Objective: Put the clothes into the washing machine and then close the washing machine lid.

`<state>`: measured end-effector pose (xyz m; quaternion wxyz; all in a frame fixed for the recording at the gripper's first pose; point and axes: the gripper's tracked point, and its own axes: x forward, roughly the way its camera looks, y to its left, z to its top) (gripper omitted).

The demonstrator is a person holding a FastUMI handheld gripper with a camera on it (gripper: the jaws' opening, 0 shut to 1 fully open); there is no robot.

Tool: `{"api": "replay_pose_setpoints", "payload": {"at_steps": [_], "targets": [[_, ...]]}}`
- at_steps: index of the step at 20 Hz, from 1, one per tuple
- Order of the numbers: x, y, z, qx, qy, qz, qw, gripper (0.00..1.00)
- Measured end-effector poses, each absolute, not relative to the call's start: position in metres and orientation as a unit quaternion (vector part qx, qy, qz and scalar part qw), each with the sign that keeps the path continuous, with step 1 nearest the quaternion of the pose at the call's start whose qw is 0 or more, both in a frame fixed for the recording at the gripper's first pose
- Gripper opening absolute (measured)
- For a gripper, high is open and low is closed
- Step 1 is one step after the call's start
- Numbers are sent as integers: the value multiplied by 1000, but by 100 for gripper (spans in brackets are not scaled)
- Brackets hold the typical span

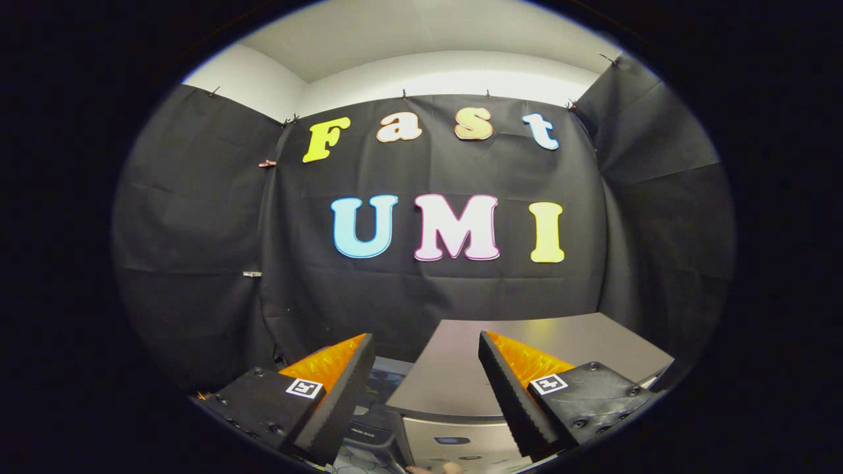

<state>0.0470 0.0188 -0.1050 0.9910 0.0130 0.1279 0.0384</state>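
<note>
My gripper (425,345) is open, with a wide gap and nothing between its fingers. It is held high and looks level toward the booth's black back wall. Below and just beyond the fingers stands the grey washing machine (448,395). Its flat grey lid (527,339) lies shut on top, stretching from between the fingers to behind the right finger. The machine's front control strip (454,441) shows low between the fingers. No clothes are visible.
To the left of the machine, under the left finger, sits a dark object with buttons (375,421); what it is I cannot tell. Black cloth walls close the booth at the back and on both sides. A fingertip of a person (435,469) shows below.
</note>
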Motion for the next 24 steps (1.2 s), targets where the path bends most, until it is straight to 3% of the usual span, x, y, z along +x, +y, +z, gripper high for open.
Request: {"api": "replay_pose_setpoints", "payload": {"at_steps": [24], "targets": [[-29,-3,-68,2,84,33,996,99]]}}
